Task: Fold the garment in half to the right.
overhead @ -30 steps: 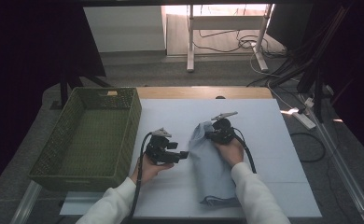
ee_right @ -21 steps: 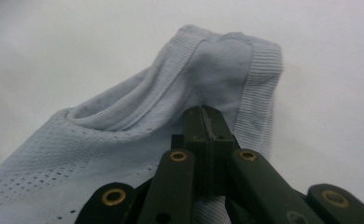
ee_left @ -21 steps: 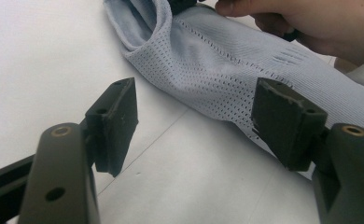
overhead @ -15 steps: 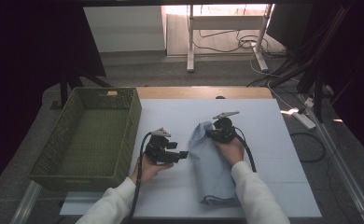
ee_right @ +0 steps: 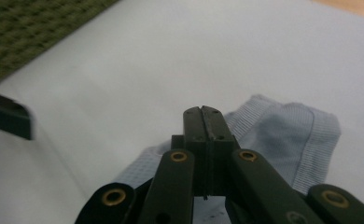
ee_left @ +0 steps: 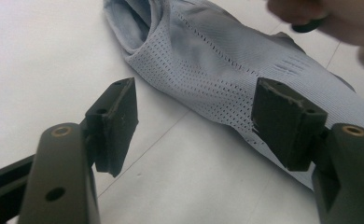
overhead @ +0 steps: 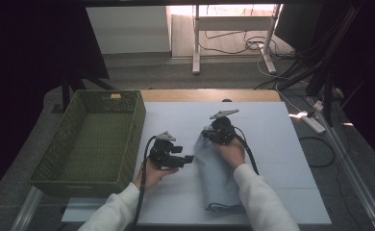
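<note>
jaws first: right gripper (ee_right: 203,116) has its two black jaws pressed flat together, no gap between the pads; whether a thin edge of fabric is pinched between them cannot be told from the right gripper view. left gripper (ee_left: 199,121) stands with jaws apart, nothing between the pads, aimed at the cloth.

landmark: pale blue-grey perforated mesh garment (overhead: 217,175), lying lengthwise on the white foam-board table top (overhead: 281,192).

- right gripper (overhead: 213,134) sits at the garment's far end, over its bunched top edge. against the frames a second and half a second back, this end of the garment looks slightly lifted and gathered, and the gripper a touch higher; the near end lies flat as it did.
- left gripper (overhead: 188,159) is just beside the garment's left edge, not touching it; same spot as in both earlier frames, jaws unchanged.
- dark green woven plastic basket (overhead: 123,101) stands well to the left of the garment, with nothing inside.

reading: the small rise at the far end suggests a lift or fold of the garment is beginning. judged step: right hand raising the top edge, left hand waiting to take the near side edge. the basket seems the likely destination; garment not yet off the board.
</note>
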Tool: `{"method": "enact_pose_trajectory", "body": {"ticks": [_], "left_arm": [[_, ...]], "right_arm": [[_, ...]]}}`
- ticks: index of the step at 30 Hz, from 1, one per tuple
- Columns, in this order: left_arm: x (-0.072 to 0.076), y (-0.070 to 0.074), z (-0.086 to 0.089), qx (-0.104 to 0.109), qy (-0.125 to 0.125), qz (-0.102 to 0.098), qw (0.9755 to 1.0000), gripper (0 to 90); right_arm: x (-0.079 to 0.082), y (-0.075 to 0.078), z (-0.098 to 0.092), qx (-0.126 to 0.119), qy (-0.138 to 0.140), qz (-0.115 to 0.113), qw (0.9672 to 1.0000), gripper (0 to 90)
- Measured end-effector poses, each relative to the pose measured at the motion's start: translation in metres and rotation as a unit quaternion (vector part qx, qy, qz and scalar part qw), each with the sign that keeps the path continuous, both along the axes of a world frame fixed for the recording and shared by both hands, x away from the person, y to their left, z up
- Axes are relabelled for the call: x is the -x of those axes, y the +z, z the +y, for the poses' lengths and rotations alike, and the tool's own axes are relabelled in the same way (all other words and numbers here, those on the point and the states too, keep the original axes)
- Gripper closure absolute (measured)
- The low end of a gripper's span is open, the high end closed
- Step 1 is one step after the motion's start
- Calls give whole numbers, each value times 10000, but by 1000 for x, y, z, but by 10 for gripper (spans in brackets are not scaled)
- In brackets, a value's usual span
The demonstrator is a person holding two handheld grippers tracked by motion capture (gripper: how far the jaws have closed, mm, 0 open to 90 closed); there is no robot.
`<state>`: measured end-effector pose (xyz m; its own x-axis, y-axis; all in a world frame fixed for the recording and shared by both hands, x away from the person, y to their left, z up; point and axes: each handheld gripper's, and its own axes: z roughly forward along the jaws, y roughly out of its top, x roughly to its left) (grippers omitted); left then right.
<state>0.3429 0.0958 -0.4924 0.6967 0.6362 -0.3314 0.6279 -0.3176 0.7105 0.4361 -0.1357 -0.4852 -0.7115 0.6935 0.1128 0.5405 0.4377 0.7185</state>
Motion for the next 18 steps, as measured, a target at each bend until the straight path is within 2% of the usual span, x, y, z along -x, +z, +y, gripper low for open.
{"method": "enact_pose_trajectory", "body": {"ticks": [4,10,18], "left_arm": [[0,0,2,27,31,12,10000,323],[-2,-1,2,12,11,13,10000,323],[-1,-1,3,13,23,15,10000,323]], "right_arm": [[-11,-13,-4,-38,-232,136,9996,894],[-22,-24,-8,-137,-435,195,9988,894],[-27,-34,-4,129,-545,198,9982,894]]}}
